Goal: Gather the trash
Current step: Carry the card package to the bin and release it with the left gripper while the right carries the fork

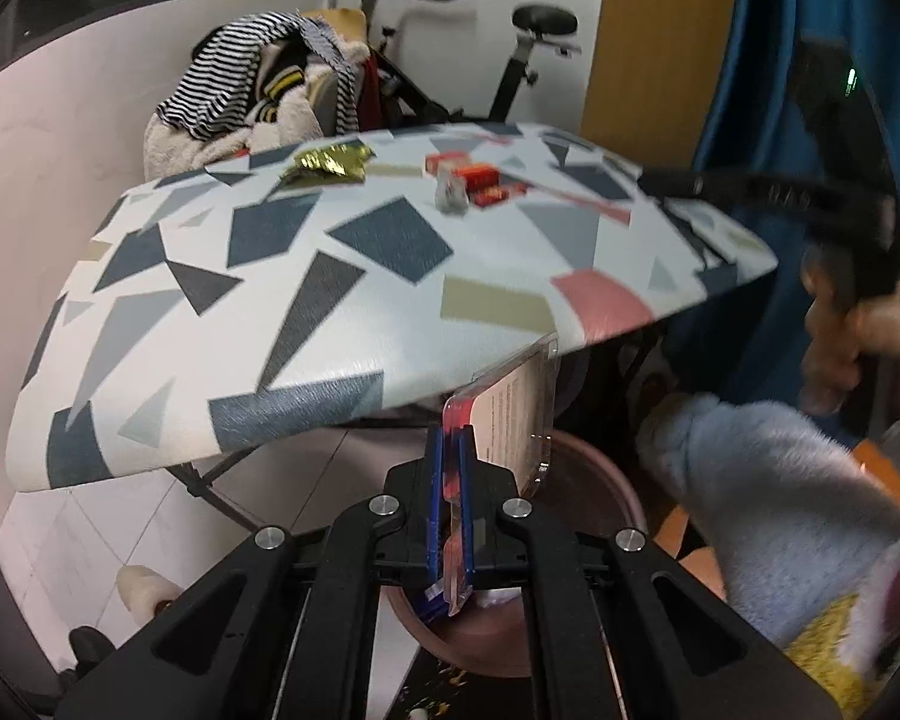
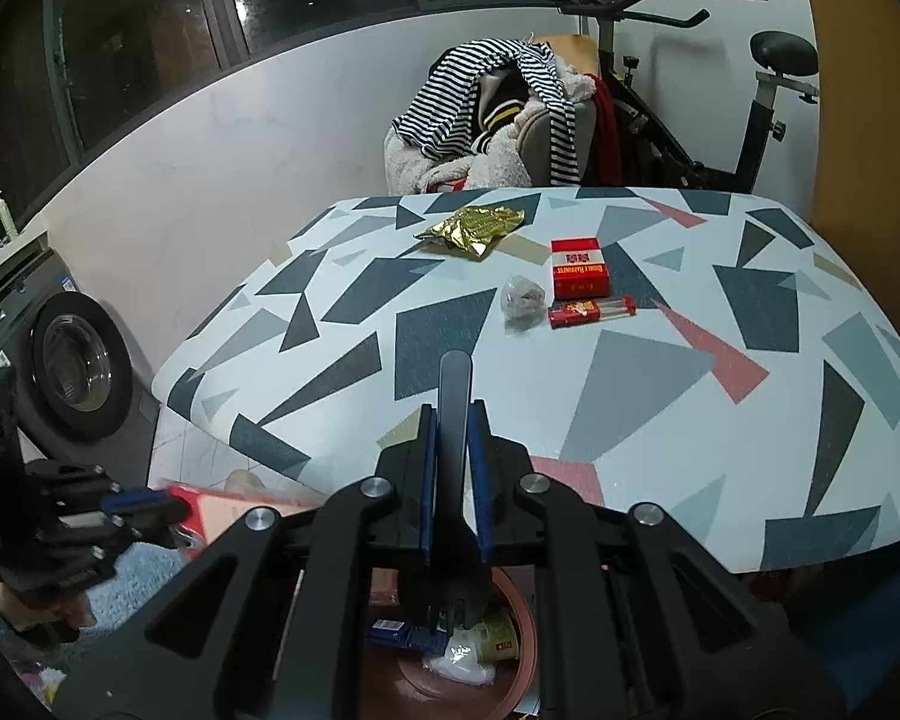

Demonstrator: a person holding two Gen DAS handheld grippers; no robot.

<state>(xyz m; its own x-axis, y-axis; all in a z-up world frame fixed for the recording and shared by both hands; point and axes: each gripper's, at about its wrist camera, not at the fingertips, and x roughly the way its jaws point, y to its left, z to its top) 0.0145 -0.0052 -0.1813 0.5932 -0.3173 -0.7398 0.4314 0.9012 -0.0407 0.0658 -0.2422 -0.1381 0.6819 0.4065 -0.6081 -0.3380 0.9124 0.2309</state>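
My left gripper [image 1: 450, 450] is shut on a clear plastic blister pack [image 1: 513, 414] with a red edge, held over a brown round bin [image 1: 594, 480] below the table edge. My right gripper [image 2: 455, 420] is shut on a dark plastic fork [image 2: 455, 384], held above the same bin [image 2: 525, 648], which holds several pieces of trash. On the patterned table [image 2: 630, 384] lie a gold foil wrapper [image 2: 471, 228], a red cigarette box [image 2: 577, 269], a crumpled clear wrapper [image 2: 522, 299] and a red box sleeve [image 2: 591, 311]. The left gripper also shows at the left of the right wrist view [image 2: 150, 504].
A chair piled with striped clothes [image 2: 492, 114] and an exercise bike [image 2: 720, 120] stand behind the table. A washing machine [image 2: 72, 360] is at the left. A blue curtain [image 1: 768, 90] hangs at the right. A fuzzy grey sleeve [image 1: 768, 510] is near the bin.
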